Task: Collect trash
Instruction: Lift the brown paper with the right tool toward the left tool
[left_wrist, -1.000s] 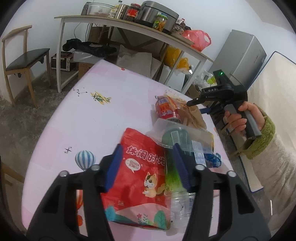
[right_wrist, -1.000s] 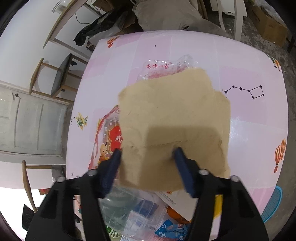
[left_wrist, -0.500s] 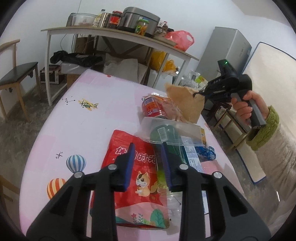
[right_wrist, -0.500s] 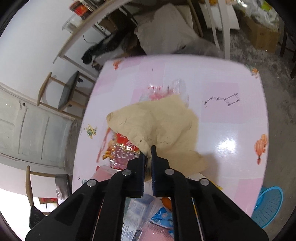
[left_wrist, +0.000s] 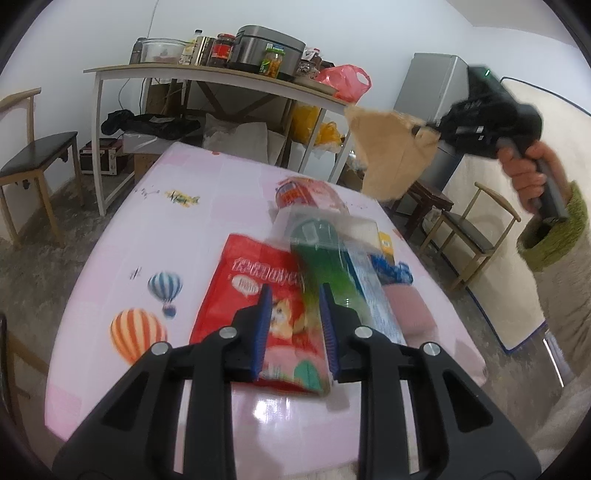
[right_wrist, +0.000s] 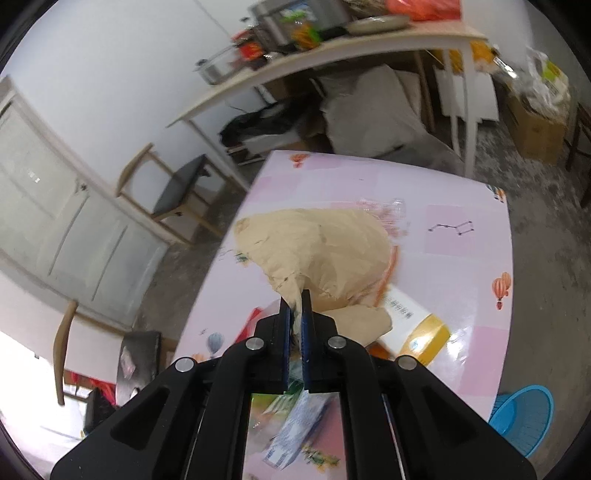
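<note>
My right gripper (right_wrist: 295, 299) is shut on a crumpled brown paper (right_wrist: 317, 254) and holds it up above the pink table (right_wrist: 469, 266); the paper also shows in the left wrist view (left_wrist: 391, 155), hanging from the right gripper (left_wrist: 424, 130). My left gripper (left_wrist: 293, 295) is half open and empty, above a red snack bag (left_wrist: 255, 295) and a green bottle in clear plastic wrap (left_wrist: 325, 254). A red round packet (left_wrist: 306, 192) lies farther back.
A yellow and white box (right_wrist: 417, 328) and a blue-white packet (right_wrist: 295, 432) lie on the table. A blue basket (right_wrist: 524, 410) stands on the floor at the right. Chairs (left_wrist: 33, 162) and a cluttered side table (left_wrist: 207, 74) stand around.
My right gripper has lifted the brown paper off the table and carried it up and to the right. My left gripper has narrowed and drawn back a little from the trash.
</note>
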